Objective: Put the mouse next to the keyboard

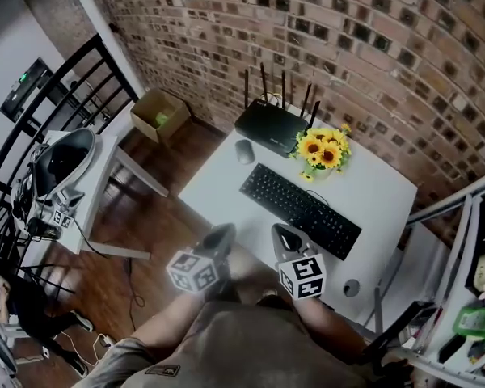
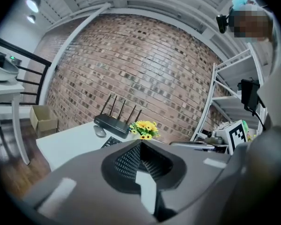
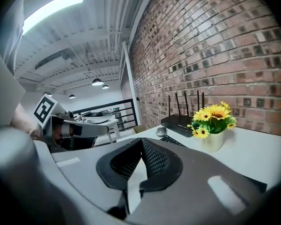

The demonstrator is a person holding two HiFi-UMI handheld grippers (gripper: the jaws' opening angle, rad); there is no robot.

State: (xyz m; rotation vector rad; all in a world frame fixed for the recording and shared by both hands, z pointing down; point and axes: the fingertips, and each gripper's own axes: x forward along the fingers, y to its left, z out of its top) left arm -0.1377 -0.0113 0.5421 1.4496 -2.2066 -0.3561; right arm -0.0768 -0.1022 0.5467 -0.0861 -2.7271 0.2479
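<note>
A grey mouse (image 1: 244, 151) lies on the white table (image 1: 218, 180) beyond the far left end of the black keyboard (image 1: 301, 208), close to the router (image 1: 268, 126). Both grippers hover off the table's near edge, side by side. My left gripper (image 1: 221, 234) and my right gripper (image 1: 284, 234) are shut with nothing between their jaws. In the left gripper view the closed jaws (image 2: 141, 143) point at the table, with the mouse (image 2: 99, 131) far ahead. The right gripper view shows its closed jaws (image 3: 141, 140), the mouse (image 3: 161, 131) and the keyboard (image 3: 171, 141) beyond.
A pot of yellow sunflowers (image 1: 322, 149) stands behind the keyboard by the brick wall. A small round object (image 1: 352, 288) sits at the table's near right corner. There is a cardboard box (image 1: 160, 113) on the floor, a side table (image 1: 97, 168) at the left and a metal shelf (image 1: 469, 297) at the right.
</note>
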